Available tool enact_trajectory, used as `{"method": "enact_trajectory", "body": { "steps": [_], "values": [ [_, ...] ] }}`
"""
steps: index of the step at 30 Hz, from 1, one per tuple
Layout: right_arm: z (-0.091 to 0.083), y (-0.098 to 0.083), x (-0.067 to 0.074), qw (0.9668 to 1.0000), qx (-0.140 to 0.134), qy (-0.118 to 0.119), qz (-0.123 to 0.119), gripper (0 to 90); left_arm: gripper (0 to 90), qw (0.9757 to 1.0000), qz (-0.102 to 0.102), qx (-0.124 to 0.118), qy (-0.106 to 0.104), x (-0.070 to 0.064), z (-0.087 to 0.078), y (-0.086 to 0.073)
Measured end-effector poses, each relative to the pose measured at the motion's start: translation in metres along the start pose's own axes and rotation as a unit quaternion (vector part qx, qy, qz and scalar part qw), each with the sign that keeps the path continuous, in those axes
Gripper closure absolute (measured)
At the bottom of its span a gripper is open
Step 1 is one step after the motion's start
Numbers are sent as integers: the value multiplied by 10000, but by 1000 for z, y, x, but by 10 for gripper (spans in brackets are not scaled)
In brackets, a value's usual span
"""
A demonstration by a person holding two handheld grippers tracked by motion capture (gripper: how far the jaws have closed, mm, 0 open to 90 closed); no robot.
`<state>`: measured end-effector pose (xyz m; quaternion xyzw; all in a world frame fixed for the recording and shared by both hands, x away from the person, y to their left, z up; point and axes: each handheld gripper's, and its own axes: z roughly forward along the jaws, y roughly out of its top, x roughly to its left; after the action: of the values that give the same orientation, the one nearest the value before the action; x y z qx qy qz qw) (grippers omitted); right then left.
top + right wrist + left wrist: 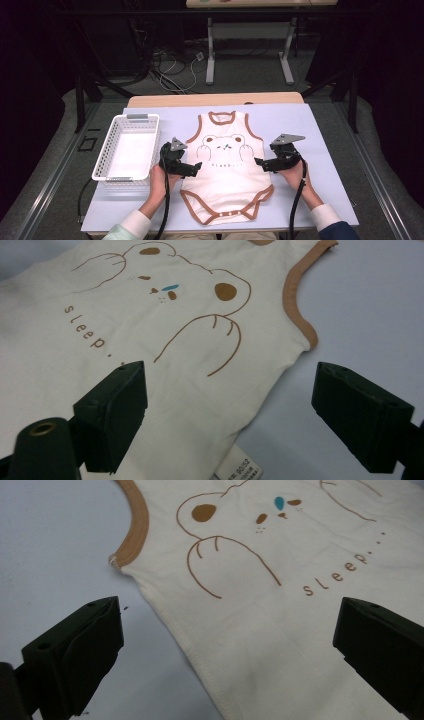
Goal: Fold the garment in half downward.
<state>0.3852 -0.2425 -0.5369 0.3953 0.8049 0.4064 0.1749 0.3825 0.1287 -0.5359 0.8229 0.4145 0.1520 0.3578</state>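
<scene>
- Bodysuit (pixel 226 167): a cream sleeveless piece with brown trim, lying flat and face up on the desk (pixel 330 150), about midway between the left and right edges and reaching close to the near edge.
- Long axis: runs from near edge to far edge. The neck opening points to the far edge; the snap crotch points to the near edge, toward the person. The bear print and the word "sleep" read upright from the near side.
- Left gripper (pixel 196 169): at the garment's left side seam, just below the armhole. Its jaws stand wide open with nothing held; in the left gripper view the seam edge lies between them, one jaw over bare desk, the other over cloth.
- Right gripper (pixel 260 163): at the right side seam, level with the left one. Its jaws are also well apart and grip nothing; in the right gripper view the seam and a sewn-in label (pixel 240 470) lie between them.
- Step in hand, as judged: both grippers are set to take the two side edges, probably to begin a fold.
- Next move, as judged: lower each jaw pair until the cloth edge sits between the pads, then close on it, both sides evenly, catching the layers together.
- Basket (pixel 116 161): white, empty, by the left edge of the desk, apart from the bodysuit.
</scene>
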Motion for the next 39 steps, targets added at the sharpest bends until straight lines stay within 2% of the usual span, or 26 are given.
{"method": "enact_trajectory", "body": {
  "steps": [2,4,5,7,11,13,15,19,20,25,28,30,33,36,38,39],
  "values": [
    [2,1,-4,10000,-9,-50,41,161,0,9999,-96,-27,80,2,4,3],
    [4,2,-7,9998,-104,-146,21,219,0,9999,-152,45,68,4,8,6],
    [4,2,-8,9998,-50,-169,4,222,0,9998,-170,24,80,6,11,7],
    [10,3,-11,9999,-12,-116,83,246,0,9997,-239,48,25,9,16,8],
    [19,4,-17,9996,5,-158,233,353,10,9995,-297,63,-24,15,24,12],
    [22,6,-19,9993,-7,-233,308,416,34,9995,-313,47,-3,16,27,14],
    [24,9,-18,9992,-36,-320,255,462,55,9994,-338,50,23,18,29,16],
    [31,15,-20,9989,-10,-403,255,561,187,9994,-303,34,182,23,35,21],
    [33,16,-21,9985,-5,-426,337,571,199,9993,-311,48,184,24,36,22],
    [43,18,-26,9978,43,-565,351,614,319,9987,-354,84,358,31,44,26],
    [47,20,-32,9963,33,-631,585,636,375,9980,-463,135,407,36,48,30],
    [50,21,-37,9952,31,-729,657,647,398,9976,-428,175,518,38,50,33],
    [55,22,-41,9942,107,-743,764,650,433,9965,-589,275,530,43,56,34],
    [59,22,-44,9929,143,-822,843,661,465,9956,-648,299,614,47,62,34],
    [61,23,-47,9922,176,-873,876,662,484,9956,-607,298,649,48,63,35],
    [62,23,-48,9924,180,-824,893,662,484,9957,-600,295,643,48,64,35]
  ]
}}
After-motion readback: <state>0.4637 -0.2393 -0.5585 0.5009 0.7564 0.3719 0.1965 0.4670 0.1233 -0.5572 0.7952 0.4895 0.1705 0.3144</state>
